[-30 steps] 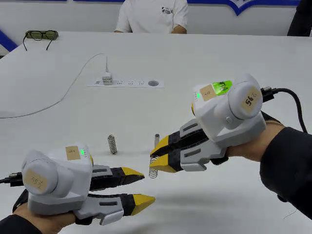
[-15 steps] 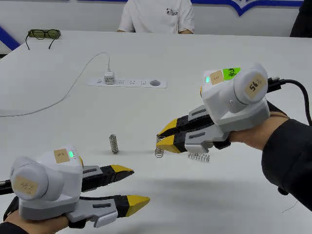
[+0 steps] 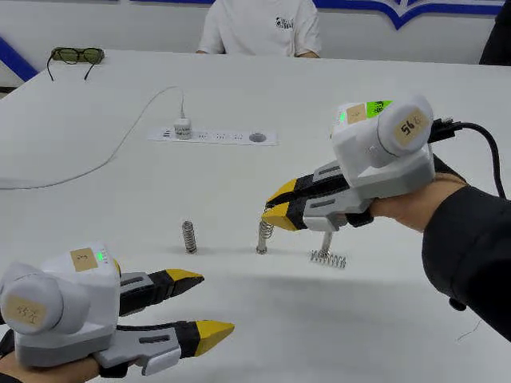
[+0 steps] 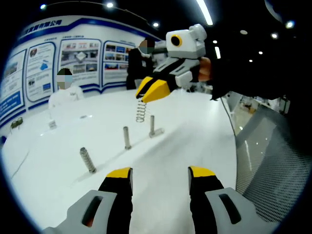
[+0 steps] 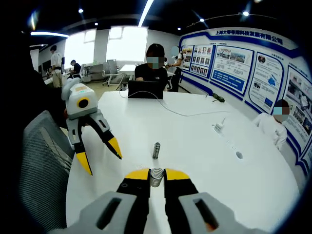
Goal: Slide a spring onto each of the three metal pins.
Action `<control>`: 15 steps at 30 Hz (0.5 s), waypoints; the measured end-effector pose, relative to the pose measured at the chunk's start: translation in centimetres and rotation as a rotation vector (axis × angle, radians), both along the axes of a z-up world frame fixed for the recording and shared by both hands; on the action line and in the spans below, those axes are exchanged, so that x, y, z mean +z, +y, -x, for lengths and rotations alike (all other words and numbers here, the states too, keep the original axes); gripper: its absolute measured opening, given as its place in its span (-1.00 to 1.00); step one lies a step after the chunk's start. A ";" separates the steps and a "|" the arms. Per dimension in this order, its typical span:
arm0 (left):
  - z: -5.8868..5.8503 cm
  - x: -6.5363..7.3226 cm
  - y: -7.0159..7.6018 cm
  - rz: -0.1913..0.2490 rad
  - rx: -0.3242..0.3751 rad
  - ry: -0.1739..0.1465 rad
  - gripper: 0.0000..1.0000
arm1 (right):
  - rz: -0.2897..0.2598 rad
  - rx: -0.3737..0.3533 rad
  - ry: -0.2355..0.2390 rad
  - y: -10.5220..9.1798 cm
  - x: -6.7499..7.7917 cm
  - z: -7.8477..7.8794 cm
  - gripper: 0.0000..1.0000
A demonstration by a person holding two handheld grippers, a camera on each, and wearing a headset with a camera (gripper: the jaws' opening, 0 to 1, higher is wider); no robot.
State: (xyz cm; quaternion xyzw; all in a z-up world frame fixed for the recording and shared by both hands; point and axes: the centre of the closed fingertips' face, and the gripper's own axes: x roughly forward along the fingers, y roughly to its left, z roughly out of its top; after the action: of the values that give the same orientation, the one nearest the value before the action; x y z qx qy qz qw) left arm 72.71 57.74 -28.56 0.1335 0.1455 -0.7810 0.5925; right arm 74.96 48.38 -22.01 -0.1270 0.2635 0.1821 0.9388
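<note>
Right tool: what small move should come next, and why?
Probably lower the right tool so its gripped spring slides down the bare middle pin. The spring hangs close by that pin's top and is not yet seated down its shaft.

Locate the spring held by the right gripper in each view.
Head view: centre, the held spring hangs under the right gripper tips.
Left gripper view: upper centre, hanging from the same jaws.
Right gripper view: bottom centre, between its own jaws.
Shared landmark: the pin already wearing a spring.
</note>
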 end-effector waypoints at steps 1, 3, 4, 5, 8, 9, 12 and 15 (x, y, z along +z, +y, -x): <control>-0.1 0.0 0.0 0.002 0.002 0.000 -0.06 | 0.002 -0.007 0.000 -0.2 -0.1 -0.1 -0.77; -0.2 0.0 0.1 0.002 0.006 0.000 -0.06 | 0.002 -0.021 0.000 -0.7 -0.2 -0.5 -0.77; -0.3 0.0 0.1 0.004 0.008 0.001 -0.05 | -0.001 -0.029 0.001 -0.9 -0.2 -0.7 -0.77; -0.3 0.1 0.1 0.006 0.010 0.001 -0.04 | 0.000 -0.035 0.001 -1.1 -0.3 -0.8 -0.77; -0.4 0.2 0.1 0.010 0.015 0.001 -0.03 | -0.001 -0.053 0.004 -1.6 -0.4 -1.2 -0.77; -0.5 0.2 0.1 0.011 0.019 0.002 -0.02 | -0.001 -0.061 0.004 -1.7 -0.5 -1.4 -0.77; -0.7 0.3 0.1 0.014 0.027 0.003 0.01 | -0.003 -0.075 0.009 -2.0 -0.7 -1.7 -0.77; -0.8 0.3 0.2 0.016 0.036 0.005 0.03 | -0.005 -0.084 0.016 -2.2 -1.0 -1.9 -0.77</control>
State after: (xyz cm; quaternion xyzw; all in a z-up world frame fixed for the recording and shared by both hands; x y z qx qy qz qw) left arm 73.55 57.94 -28.26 0.1242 0.1430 -0.7717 0.6071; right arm 76.88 46.22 -23.02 -0.1122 0.2756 0.1442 0.9437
